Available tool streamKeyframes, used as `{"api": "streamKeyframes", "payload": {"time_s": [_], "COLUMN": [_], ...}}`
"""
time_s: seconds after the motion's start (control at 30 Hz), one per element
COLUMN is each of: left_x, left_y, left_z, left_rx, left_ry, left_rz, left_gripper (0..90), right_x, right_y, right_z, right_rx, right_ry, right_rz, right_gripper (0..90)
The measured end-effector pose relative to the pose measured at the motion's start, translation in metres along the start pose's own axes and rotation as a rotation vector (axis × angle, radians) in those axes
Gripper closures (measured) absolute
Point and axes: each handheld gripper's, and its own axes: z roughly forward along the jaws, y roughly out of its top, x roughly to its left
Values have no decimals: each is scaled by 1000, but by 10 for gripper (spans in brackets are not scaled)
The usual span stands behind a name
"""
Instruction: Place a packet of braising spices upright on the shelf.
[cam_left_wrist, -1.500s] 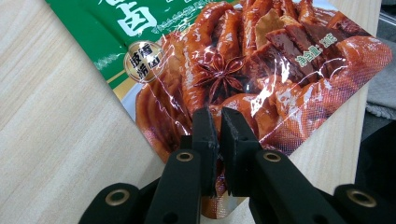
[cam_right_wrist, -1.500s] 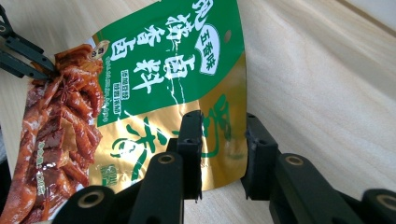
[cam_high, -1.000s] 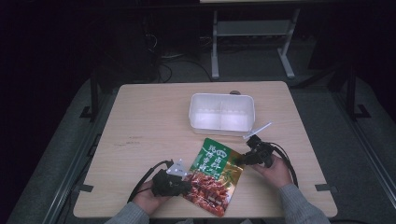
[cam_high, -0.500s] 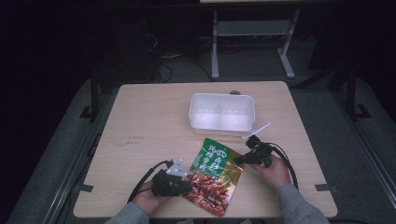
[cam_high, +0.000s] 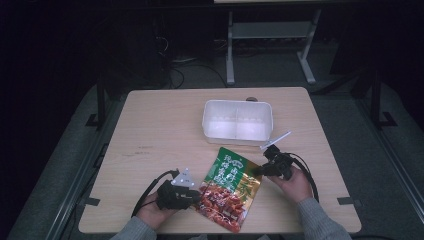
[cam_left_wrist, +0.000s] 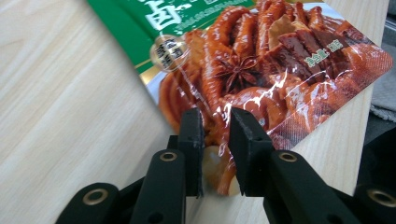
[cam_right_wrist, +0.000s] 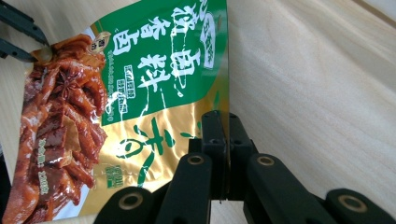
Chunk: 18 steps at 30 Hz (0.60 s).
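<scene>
1. A glossy seasoning packet (cam_high: 230, 187), green at the top and printed with red braised meat below, lies slanted near the front edge of the wooden surface (cam_high: 160, 125), between the person's two hands and just short of a white tub.

2. The right gripper (cam_high: 263, 169) has its jaws pressed together on the packet's gold-and-green side edge; in the right gripper view the foil (cam_right_wrist: 140, 116) runs straight into the shut jaws, a grip that looks meant to pin or steady the packet from that side.

3. The left gripper (cam_high: 196, 196) sits at the opposite, meat-printed corner. Its jaws have just been opening, and in the left gripper view they stand a narrow gap apart with the packet's edge (cam_left_wrist: 261, 79) between them, the pads seemingly no longer pinching it. That reads as a release or a re-grip while the other side holds.

4. Beyond the packet, the white two-compartment tub (cam_high: 237, 121) waits with nothing visible inside, probably the packet's destination; a small white utensil (cam_high: 276, 140) lies just beside its near right corner.

5. Dark floor and a metal stand (cam_high: 270, 45) fill the background.
</scene>
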Motion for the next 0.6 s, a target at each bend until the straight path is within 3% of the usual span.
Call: {"api": "streamKeyframes", "payload": {"time_s": [0.37, 0.6], "left_x": [13, 19], "left_y": [-18, -25], "left_z": [-22, -27], "left_rx": [-25, -37], "left_ry": [44, 58], "left_rz": [-47, -77], "left_gripper": [674, 630], "right_x": [4, 5], "right_y": [-1, 2], "right_z": [-11, -22], "right_rx": [-23, -41], "right_ry": [2, 3], "right_rz": [8, 6], "right_gripper": [898, 899]}}
